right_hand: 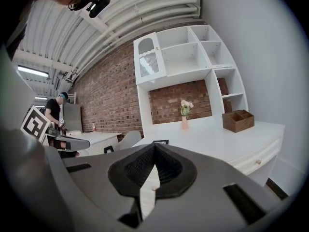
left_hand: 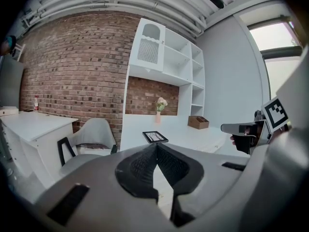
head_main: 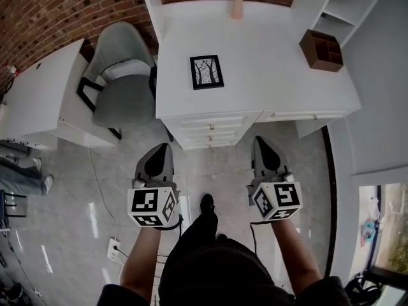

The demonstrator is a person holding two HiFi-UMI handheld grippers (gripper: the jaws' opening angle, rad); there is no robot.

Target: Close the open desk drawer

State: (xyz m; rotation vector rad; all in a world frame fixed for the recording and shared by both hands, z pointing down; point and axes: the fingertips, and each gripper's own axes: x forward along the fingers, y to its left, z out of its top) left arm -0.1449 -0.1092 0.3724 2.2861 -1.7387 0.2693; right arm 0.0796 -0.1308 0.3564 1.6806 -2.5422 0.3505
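Note:
A white desk [head_main: 268, 56] stands in front of me, and under its front edge is a stack of three knobbed drawers [head_main: 211, 131]. They seem to stick out a little past the desktop; I cannot tell which is open. A wider drawer [head_main: 308, 115] sits to their right. My left gripper [head_main: 164, 147] and right gripper [head_main: 259, 140] hover above the floor just short of the drawers. Both are shut and empty. The left gripper [left_hand: 157, 147] points at the desk's left part. The right gripper [right_hand: 154, 147] points at the drawers, and a drawer knob [right_hand: 153, 188] shows below its tips.
On the desk are a framed picture [head_main: 206, 72], a vase of flowers [head_main: 238, 4] and a brown wooden organizer [head_main: 322, 50]. A grey chair [head_main: 124, 81] and a second white table [head_main: 35, 97] stand at the left. A socket strip [head_main: 115, 248] lies on the floor. Another person [right_hand: 53, 112] stands far left.

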